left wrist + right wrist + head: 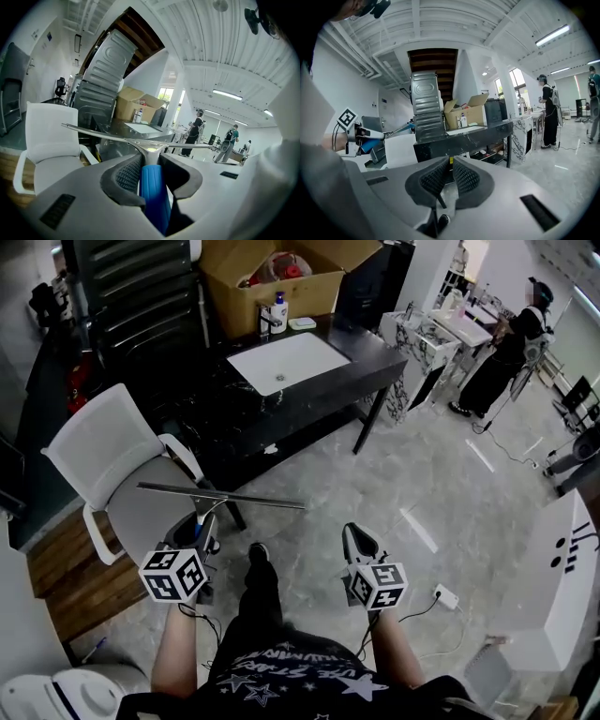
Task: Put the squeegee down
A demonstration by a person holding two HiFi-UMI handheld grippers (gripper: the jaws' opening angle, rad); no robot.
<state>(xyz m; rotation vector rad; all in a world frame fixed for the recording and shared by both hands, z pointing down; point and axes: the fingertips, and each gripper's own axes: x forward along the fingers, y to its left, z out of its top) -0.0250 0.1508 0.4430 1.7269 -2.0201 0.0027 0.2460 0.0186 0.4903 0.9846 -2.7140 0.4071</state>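
1. The left tongs (pixel 203 524) are clenched on the blue handle of the squeegee (pixel 221 495).
2. The squeegee is up in the air and rests on nothing. Its long metal blade lies flat and runs from nine o'clock to three o'clock.
3. Seen from above, the blade crosses the seat of the white chair (pixel 98 451). The chair stands at ten o'clock from the person.
4. The right tongs (pixel 356 540) are pressed together with nothing in them.
5. A black table (pixel 375 367) stands at twelve o'clock. It has a white basin (pixel 286 362) in it and a cardboard box (pixel 272 287) at its far end.
6. Another person (pixel 514 348) stands far off at two o'clock.
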